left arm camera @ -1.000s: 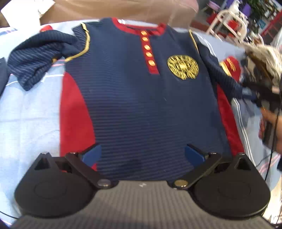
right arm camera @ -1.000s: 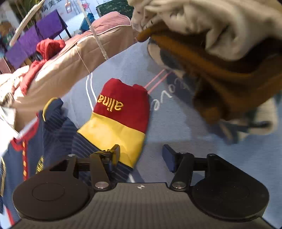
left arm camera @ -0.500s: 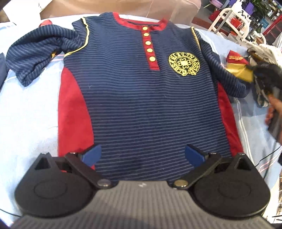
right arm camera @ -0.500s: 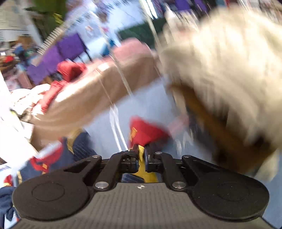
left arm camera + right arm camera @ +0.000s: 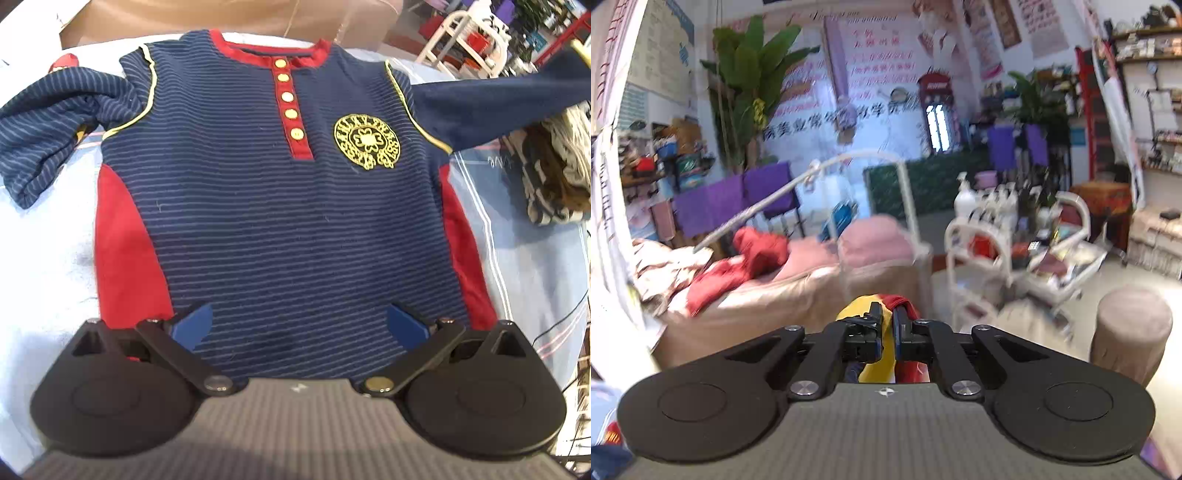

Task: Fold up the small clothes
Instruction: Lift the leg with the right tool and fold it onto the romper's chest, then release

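Note:
A small navy striped shirt (image 5: pixel 291 206) with red side panels, a red button placket and a gold crest lies face up on the light blue cloth (image 5: pixel 48 266). My left gripper (image 5: pixel 299 325) is open and empty, just above the shirt's bottom hem. The shirt's right sleeve (image 5: pixel 491 99) is stretched up and out to the right, off the cloth. My right gripper (image 5: pixel 886 328) is shut on that sleeve's red and yellow cuff (image 5: pixel 864 310), held high in the air. The left sleeve (image 5: pixel 48 125) lies crumpled at the left.
A pile of brown and white clothes (image 5: pixel 554 166) lies at the right edge of the cloth. A cardboard box (image 5: pixel 221 18) stands behind the shirt. The right wrist view shows the room: a pink bed (image 5: pixel 798 284), a white trolley (image 5: pixel 1008 251), a stool (image 5: pixel 1130 328).
My right gripper shut on the sleeve cuff and lifted it, pulling the right sleeve straight up and out. My left gripper stayed open above the hem.

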